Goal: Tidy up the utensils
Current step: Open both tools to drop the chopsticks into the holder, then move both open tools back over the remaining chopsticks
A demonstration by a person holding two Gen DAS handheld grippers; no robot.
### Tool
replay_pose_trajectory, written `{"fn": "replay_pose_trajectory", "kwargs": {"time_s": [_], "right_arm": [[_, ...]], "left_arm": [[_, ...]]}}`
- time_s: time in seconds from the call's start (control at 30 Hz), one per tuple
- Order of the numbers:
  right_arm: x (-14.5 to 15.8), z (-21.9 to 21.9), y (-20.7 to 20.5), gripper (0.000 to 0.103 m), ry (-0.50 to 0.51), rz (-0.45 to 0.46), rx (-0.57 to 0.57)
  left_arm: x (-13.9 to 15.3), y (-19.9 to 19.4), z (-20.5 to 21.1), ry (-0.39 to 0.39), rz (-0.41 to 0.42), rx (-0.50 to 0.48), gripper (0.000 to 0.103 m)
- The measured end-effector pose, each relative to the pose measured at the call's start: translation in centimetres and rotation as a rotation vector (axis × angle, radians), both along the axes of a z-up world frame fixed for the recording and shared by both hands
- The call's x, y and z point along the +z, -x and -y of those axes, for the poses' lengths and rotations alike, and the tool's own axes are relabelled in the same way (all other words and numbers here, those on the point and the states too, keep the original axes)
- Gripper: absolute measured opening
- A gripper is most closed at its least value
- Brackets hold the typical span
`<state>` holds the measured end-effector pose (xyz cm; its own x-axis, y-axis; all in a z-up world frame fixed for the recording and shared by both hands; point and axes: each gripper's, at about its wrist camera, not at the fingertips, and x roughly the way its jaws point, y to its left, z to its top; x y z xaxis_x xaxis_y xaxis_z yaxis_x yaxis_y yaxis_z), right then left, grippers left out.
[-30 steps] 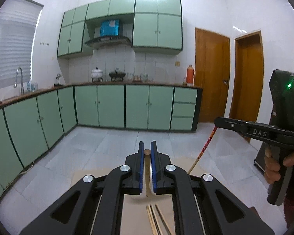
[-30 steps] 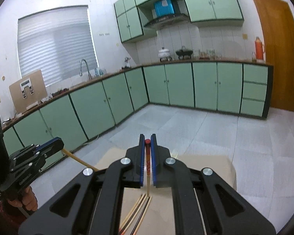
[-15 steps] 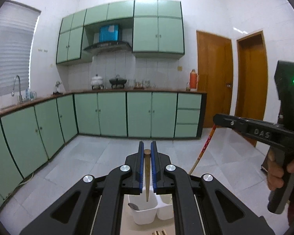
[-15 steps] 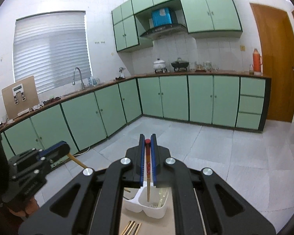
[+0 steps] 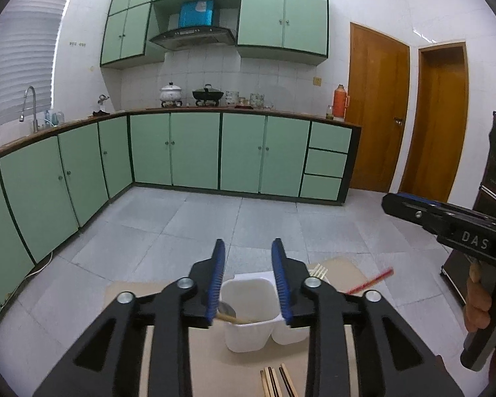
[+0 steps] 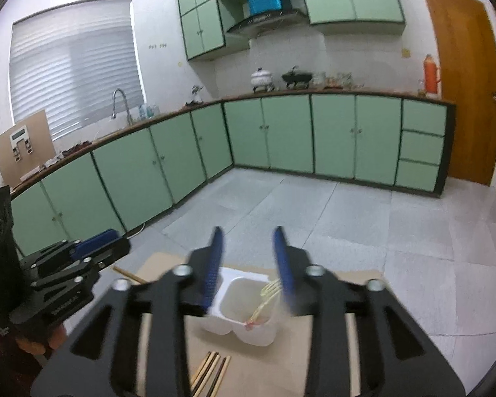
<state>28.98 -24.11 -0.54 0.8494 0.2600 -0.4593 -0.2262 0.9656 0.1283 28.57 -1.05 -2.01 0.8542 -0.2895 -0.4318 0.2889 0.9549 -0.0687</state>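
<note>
A white two-compartment holder [image 5: 248, 330] stands on the tan table top [image 5: 132, 301], just beyond my left gripper [image 5: 248, 243]. Its jaws are opening and nothing is between them. A spoon [image 5: 227, 308] and a wooden chopstick [image 5: 239, 320] rest in the left compartment. A fork [image 5: 318, 270] stands in the right one, and a red chopstick [image 5: 372, 280] slants out to the right. My right gripper [image 6: 248, 231], blurred, hovers over the holder [image 6: 234, 327] with jaws opening and empty; the pale fork [image 6: 268, 294] leans below it.
Several loose chopsticks [image 5: 276, 380] lie on the table near me, also in the right wrist view [image 6: 211, 372]. Green cabinets line the far walls beyond a tiled floor. A hand holds the other gripper at each view's edge [image 5: 400, 203] [image 6: 110, 241].
Both grippers came down over the holder and went from shut on a chopstick each to open. The chopsticks have left the jaws and now lie at the holder.
</note>
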Motion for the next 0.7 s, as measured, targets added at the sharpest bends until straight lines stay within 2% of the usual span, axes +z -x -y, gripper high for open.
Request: {"fn": "replay_pose_trajectory", "kwargs": {"time_s": [0.1,0.33,0.4,0.53,0.7], "right_arm": [[0.7,0.6,2.3,0.055,0.001,0.044,-0.031],[-0.3,1.4,7.9,0.088,-0.012,0.11,-0.092],[-1.3,1.3,9.6,0.09,-0.006,0.115,-0.112],[-3.9,0.8,12.4,0.092,0.025,0.086,-0.126],[-8.2,0.2,15.1,0.092,0.037,-0.001,-0.13]], "left_arm": [[0.9,1.9,-0.6,-0.001,0.032,0.019,0.049],[1.3,7.3,-1.5,-0.003,0.093,0.06,0.071],[0.5,8.8,-1.7,-0.001,0.083,0.062,0.076],[-2.1,11.2,-1.7,-0.015,0.032,0.056,0.078],[-6.1,13.0,-1.8,-0.045,-0.074,0.033,0.078]]}}
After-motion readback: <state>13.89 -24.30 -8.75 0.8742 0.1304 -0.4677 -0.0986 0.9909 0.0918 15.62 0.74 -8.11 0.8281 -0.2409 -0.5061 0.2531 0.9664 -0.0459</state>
